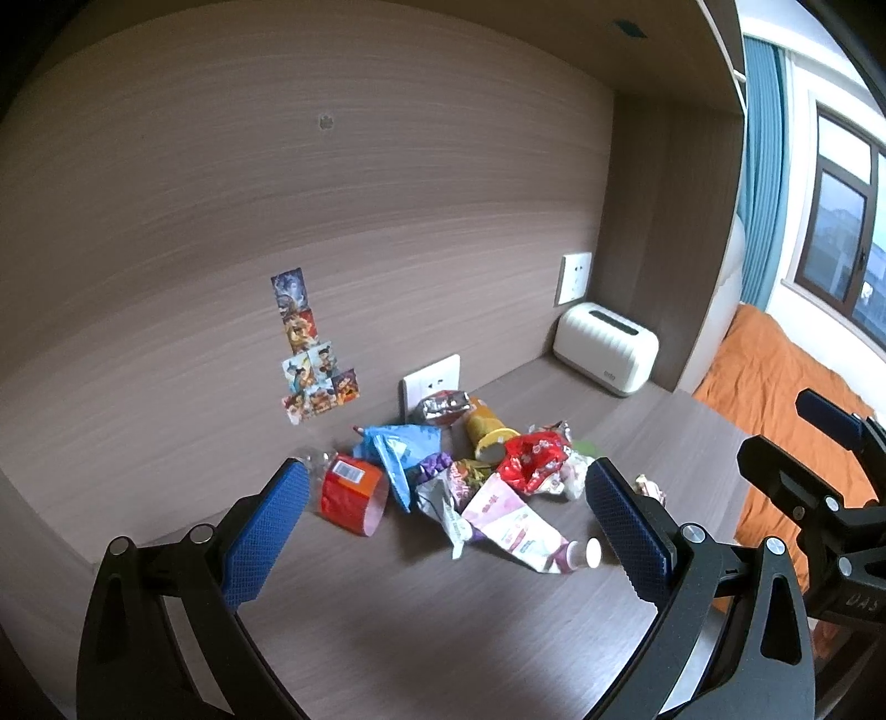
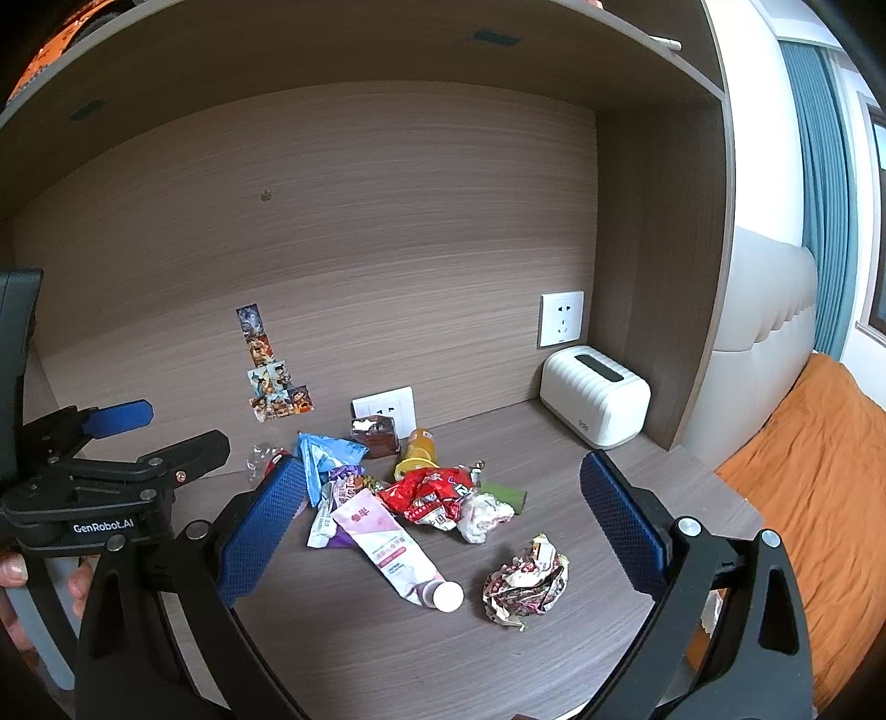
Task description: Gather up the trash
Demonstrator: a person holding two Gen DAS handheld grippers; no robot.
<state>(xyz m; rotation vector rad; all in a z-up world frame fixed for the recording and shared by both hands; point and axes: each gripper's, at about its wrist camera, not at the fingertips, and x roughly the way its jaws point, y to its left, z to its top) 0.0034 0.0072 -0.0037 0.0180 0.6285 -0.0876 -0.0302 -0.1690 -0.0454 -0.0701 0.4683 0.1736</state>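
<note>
A heap of trash lies on the wooden desk point(image 2: 443, 653): a pink-and-white tube point(image 2: 390, 545) with a white cap, a red wrapper point(image 2: 429, 493), a blue wrapper point(image 2: 326, 454), a yellow cup point(image 2: 418, 451) on its side, a crumpled white paper point(image 2: 484, 515) and a crumpled wrapper ball point(image 2: 526, 581) apart at the front right. In the left wrist view I see the tube point(image 1: 512, 526), a red-labelled crushed bottle point(image 1: 351, 493) and the red wrapper point(image 1: 534, 459). My left gripper point(image 1: 443, 531) is open, short of the heap. My right gripper point(image 2: 443, 531) is open and empty, above the tube.
A white ribbed box point(image 2: 595, 401) stands at the back right corner. Wall sockets point(image 2: 385, 410) and picture stickers point(image 2: 271, 368) are on the back panel. An orange-covered bed point(image 2: 819, 487) lies beyond the desk's right edge. A shelf point(image 2: 387, 44) runs overhead.
</note>
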